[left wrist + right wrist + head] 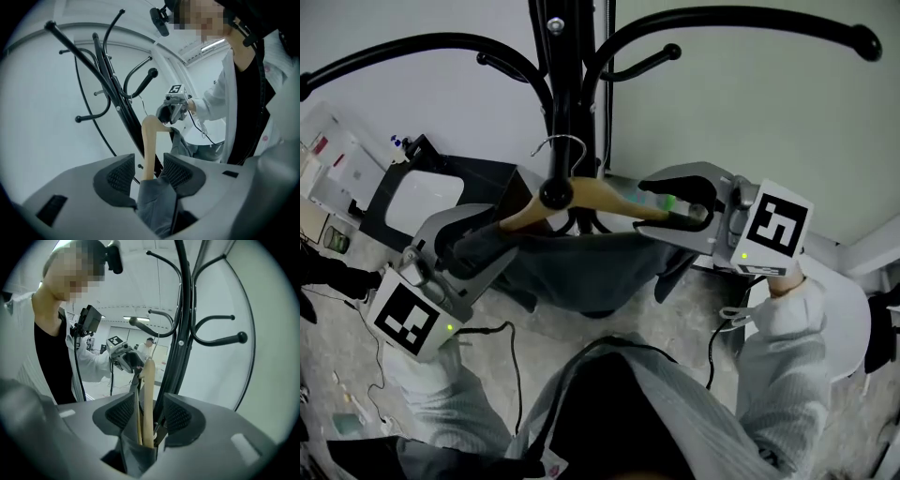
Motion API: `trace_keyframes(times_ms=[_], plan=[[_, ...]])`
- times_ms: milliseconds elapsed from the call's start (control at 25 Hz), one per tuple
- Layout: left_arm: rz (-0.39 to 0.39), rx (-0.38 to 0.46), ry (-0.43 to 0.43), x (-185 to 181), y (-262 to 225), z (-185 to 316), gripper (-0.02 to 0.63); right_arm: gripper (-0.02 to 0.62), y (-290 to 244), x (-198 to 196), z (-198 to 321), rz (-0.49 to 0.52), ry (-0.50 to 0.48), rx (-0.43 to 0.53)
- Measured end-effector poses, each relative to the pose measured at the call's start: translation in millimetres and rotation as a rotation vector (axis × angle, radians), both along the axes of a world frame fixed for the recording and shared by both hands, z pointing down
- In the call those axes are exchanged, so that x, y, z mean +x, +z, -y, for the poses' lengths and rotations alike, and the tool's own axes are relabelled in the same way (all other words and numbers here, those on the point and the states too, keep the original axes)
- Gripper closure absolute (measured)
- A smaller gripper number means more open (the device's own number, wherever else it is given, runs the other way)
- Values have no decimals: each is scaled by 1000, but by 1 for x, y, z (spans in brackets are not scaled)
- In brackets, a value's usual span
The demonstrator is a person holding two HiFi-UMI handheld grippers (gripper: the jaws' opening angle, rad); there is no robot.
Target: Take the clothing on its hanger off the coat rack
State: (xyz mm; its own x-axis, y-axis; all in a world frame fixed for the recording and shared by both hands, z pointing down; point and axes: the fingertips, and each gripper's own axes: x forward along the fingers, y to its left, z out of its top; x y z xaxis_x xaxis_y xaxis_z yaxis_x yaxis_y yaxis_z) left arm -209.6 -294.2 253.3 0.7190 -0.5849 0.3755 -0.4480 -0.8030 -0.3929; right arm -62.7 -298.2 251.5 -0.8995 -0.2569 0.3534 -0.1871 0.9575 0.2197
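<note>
Head view: wooden hanger (605, 195) carrying grey clothing (581, 267), its hook close against the pole of the black coat rack (567, 75). Left gripper (476, 239) was at the hanger's left end, right gripper (686, 204) at its right end.

Left gripper view: jaws stood wide apart, hanger arm and cloth between the pads, not clamped.

Right gripper view: jaws likewise wide, hanger arm and cloth between them, not pinched.

No legible text or labels anywhere

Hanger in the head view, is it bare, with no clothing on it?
No, a dark grey garment drapes from the wooden hanger.
</note>
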Motion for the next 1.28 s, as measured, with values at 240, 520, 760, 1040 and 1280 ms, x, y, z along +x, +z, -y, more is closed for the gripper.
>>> trace_keyframes(times_ms=[240, 520, 760, 1040, 1280], plan=[[52, -113, 168, 20, 16, 14, 432, 433, 24, -21, 10, -145, -135, -134], [65, -214, 293, 31, 39, 20, 467, 447, 45, -44, 4, -200, -216, -217], [25, -304, 348, 36, 34, 17, 551, 584, 48, -41, 3, -185, -182, -216], [55, -285, 350, 39, 36, 12, 554, 588, 48, -39, 2, -205, -146, -149], [91, -222, 349, 47, 16, -5, 554, 589, 30, -32, -10, -244, -152, -80]])
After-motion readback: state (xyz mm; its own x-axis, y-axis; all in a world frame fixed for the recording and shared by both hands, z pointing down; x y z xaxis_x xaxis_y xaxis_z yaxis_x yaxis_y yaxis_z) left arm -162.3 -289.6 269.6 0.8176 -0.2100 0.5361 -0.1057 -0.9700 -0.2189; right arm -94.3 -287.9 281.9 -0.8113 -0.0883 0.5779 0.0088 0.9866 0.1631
